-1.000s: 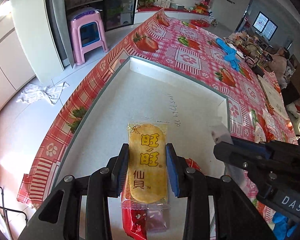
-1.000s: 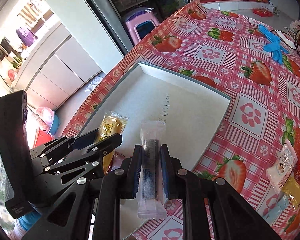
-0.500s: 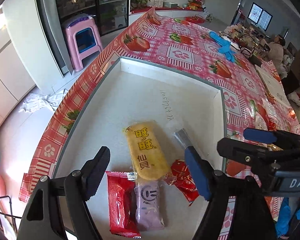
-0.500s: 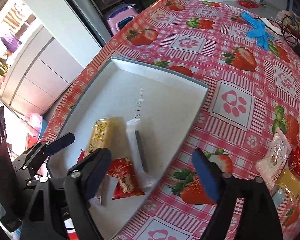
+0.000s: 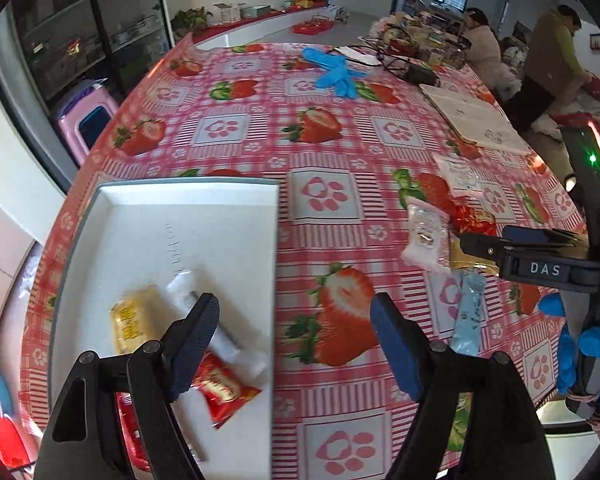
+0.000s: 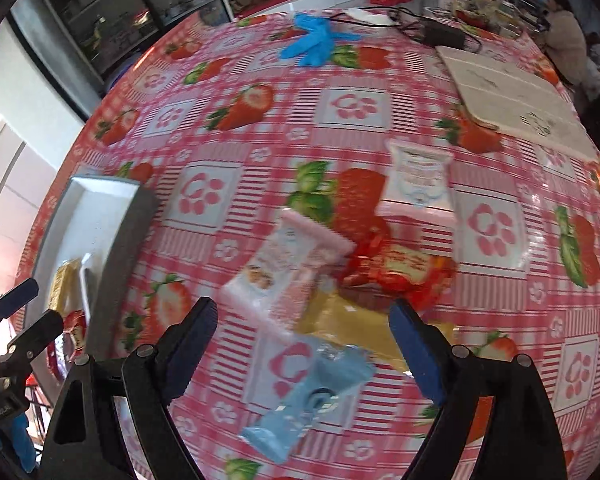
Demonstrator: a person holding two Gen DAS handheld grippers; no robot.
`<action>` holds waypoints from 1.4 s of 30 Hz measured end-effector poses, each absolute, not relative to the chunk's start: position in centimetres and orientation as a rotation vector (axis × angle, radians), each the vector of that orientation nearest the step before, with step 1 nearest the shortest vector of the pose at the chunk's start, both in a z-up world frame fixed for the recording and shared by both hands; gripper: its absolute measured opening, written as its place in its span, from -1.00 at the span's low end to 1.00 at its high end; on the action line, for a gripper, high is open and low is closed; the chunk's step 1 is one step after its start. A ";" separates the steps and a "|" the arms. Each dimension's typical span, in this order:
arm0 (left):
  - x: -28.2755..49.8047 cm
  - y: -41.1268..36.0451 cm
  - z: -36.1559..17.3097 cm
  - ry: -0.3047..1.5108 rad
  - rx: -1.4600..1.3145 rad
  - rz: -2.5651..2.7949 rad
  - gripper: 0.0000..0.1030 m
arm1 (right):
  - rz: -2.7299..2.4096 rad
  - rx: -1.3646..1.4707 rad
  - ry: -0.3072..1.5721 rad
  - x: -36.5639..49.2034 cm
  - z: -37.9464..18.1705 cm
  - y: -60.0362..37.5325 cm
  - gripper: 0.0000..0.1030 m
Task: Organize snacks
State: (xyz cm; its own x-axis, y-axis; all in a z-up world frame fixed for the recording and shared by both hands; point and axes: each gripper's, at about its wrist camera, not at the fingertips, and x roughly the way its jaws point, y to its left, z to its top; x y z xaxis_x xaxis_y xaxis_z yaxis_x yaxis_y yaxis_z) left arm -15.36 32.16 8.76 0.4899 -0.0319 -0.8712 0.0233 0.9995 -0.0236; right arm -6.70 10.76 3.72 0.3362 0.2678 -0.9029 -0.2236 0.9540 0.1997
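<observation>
A white tray (image 5: 160, 216) at the table's left holds a yellow rice-cracker packet (image 5: 134, 320), a clear stick packet (image 5: 216, 328) and a red packet (image 5: 220, 390). My left gripper (image 5: 294, 316) stands open and empty over the tray's right rim. My right gripper (image 6: 304, 316) is open above a loose pile on the strawberry cloth. That pile has a pink-white packet (image 6: 288, 264), a red packet (image 6: 396, 268), a yellow packet (image 6: 352, 328) and a light blue packet (image 6: 312, 392). Nothing is between either pair of jaws.
Another pink-white packet (image 6: 418, 180) lies beyond the pile. Blue gloves (image 5: 336, 72), a black adapter with cables (image 5: 418, 74) and a white board (image 5: 472, 116) lie farther back. Two people (image 5: 484, 52) are beyond the far end. A pink stool (image 5: 88, 120) stands off the left edge.
Both grippers opened and let go of the yellow packet and the clear stick packet in the tray. Both then swung right, the right one over the loose pile.
</observation>
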 end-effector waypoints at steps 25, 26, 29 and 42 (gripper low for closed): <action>-6.4 21.4 1.5 1.131 0.104 -0.174 0.15 | 0.482 -0.122 1.129 -2.9 0.9 8.9 -0.05; -6.5 21.3 1.6 1.121 0.121 -0.161 0.05 | 0.481 -0.116 1.136 -2.9 0.9 8.7 -0.07; -6.9 21.6 1.7 1.125 0.105 -0.151 -0.06 | 0.438 -0.106 1.138 -3.3 0.9 7.9 -0.07; -16.8 23.5 1.7 1.084 0.085 -0.026 0.41 | 0.222 0.050 1.165 -11.2 1.6 -1.1 -0.07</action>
State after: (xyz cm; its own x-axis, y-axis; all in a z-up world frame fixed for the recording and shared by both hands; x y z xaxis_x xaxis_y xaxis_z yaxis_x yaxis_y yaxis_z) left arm -16.82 23.50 1.67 0.4677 0.0205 -0.8837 0.0624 0.9965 0.0562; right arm -11.23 -1.15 1.56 0.3753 0.1989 -0.9053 -0.1474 0.9771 0.1535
